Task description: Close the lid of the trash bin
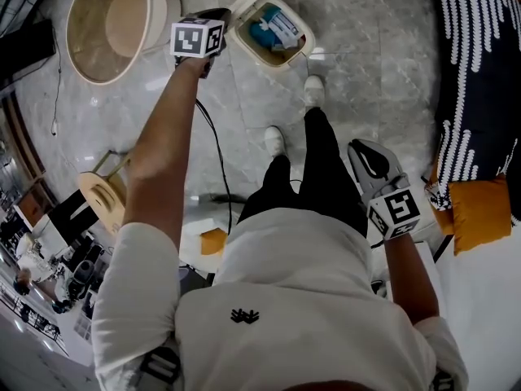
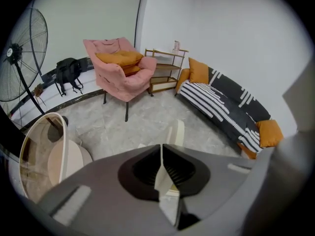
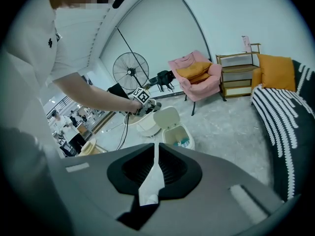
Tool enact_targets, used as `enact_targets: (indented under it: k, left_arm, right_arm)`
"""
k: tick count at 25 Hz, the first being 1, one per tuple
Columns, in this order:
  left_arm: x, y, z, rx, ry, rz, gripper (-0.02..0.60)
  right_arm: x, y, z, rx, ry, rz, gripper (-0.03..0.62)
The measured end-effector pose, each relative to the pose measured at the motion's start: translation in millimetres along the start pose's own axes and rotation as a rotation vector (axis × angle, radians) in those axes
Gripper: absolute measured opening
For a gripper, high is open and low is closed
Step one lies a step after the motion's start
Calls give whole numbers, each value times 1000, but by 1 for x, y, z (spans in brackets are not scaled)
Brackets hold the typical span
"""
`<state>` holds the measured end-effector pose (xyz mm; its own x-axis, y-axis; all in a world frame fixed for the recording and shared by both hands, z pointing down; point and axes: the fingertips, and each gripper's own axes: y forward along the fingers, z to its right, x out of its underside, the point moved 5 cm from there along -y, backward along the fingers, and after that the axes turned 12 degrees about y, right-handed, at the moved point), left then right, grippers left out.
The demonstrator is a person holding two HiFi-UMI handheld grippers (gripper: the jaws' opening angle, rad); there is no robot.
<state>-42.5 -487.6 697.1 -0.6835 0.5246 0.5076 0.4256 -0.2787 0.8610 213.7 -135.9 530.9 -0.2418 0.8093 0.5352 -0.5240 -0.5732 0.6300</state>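
Note:
The cream trash bin (image 1: 273, 32) stands open on the marble floor, with blue and white rubbish inside. In the right gripper view the bin (image 3: 179, 135) has its lid (image 3: 167, 118) tilted up at the back. My left gripper (image 1: 218, 13) is held out at arm's length beside that raised lid, jaws shut and empty. In the left gripper view the lid's edge (image 2: 180, 132) stands just beyond the left gripper (image 2: 161, 150). My right gripper (image 1: 368, 160) hangs by the person's right leg, far from the bin, and the right gripper (image 3: 156, 146) is shut on nothing.
A large round cream tub (image 1: 106, 27) sits left of the bin. A black cable (image 1: 218, 157) runs across the floor. A striped sofa (image 1: 476, 72) lines the right side. A pink armchair (image 2: 123, 68), a standing fan (image 2: 19, 58) and a low shelf (image 2: 165, 70) stand farther off.

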Motion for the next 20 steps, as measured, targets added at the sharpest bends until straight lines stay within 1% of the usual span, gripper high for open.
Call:
enact_targets:
  k: [9,20]
  left_arm:
    - [14,8,45,39,27,-31,71]
    - [36,24,94,100,6,-47,69]
  right_arm:
    - [6,-1,1,-8,3,10,28]
    - [16,-6,6,4,20,8,28]
